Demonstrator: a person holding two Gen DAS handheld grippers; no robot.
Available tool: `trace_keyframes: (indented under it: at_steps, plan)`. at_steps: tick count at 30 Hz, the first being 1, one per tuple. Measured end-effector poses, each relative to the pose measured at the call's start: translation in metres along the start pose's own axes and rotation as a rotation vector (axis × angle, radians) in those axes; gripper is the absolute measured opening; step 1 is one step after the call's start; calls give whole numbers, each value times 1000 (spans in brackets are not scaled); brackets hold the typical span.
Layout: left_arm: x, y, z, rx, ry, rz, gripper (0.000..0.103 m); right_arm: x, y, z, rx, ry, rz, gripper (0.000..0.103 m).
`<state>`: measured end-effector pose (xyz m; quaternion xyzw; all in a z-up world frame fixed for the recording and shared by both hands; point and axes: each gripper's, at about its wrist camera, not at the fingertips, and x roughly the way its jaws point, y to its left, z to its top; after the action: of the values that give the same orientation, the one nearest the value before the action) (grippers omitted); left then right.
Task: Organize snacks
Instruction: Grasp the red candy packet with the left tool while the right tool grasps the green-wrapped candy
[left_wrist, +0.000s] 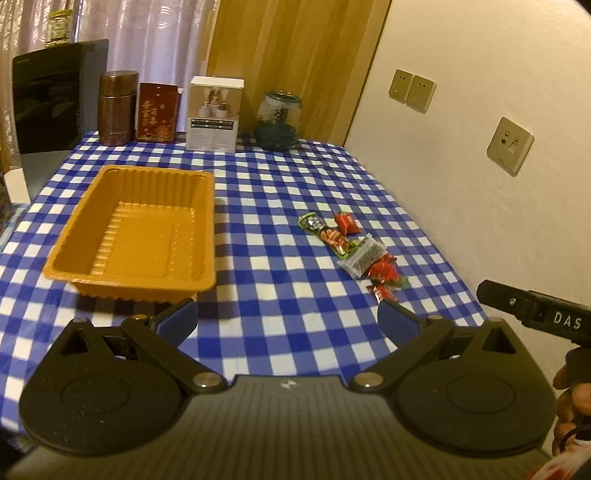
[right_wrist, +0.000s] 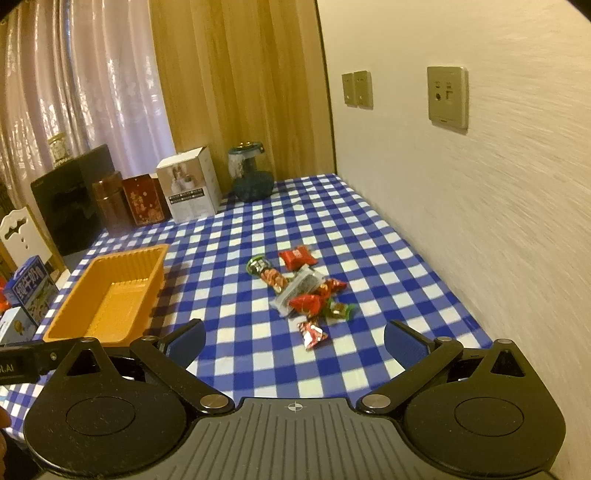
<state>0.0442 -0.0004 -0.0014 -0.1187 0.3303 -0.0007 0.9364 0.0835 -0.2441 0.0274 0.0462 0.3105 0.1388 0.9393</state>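
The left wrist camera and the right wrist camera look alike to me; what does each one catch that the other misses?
Only the left wrist view shows the left gripper, open, and a person's hand at its right edge.

Only the right wrist view shows the right gripper, open, a blue carton with white lettering and a white chair back.

Both share the empty orange plastic tray, the scattered pile of wrapped snacks, the blue-and-white checked tablecloth, the white cardboard box and the glass jar.

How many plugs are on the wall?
3 wall plates: two side by side far down the wall near the wooden panel, one bigger alone closer to the cameras. More might be out of view.
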Motion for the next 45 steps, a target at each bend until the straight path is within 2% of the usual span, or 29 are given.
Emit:
trace_keyframes:
  at_steps: [10,11,12,14,23,29,36,45]
  plan:
    - [78,-25,23,58,45,-105,98,62,-50,14,-28,23,-26,102]
    - [88,-29,24,62,52,-122,97,68,-56,15,-32,27,-23,99]
    - [98,-34,25,67,59,-136,96,76,-62,16,-38,35,-20,91]
    - [117,-44,25,91,70,-157,94,91,-73,17,-47,56,-8,87]
    - [195,-88,19,187,109,-266,83,156,-110,5,-107,134,35,78]
    - [234,-107,17,236,119,-295,77,184,-123,-5,-111,160,52,74]
    - [257,-119,11,309,112,-307,50,200,-130,-11,-128,167,86,68]
    - [268,-111,13,351,112,-327,36,213,-122,-12,-209,169,141,65]
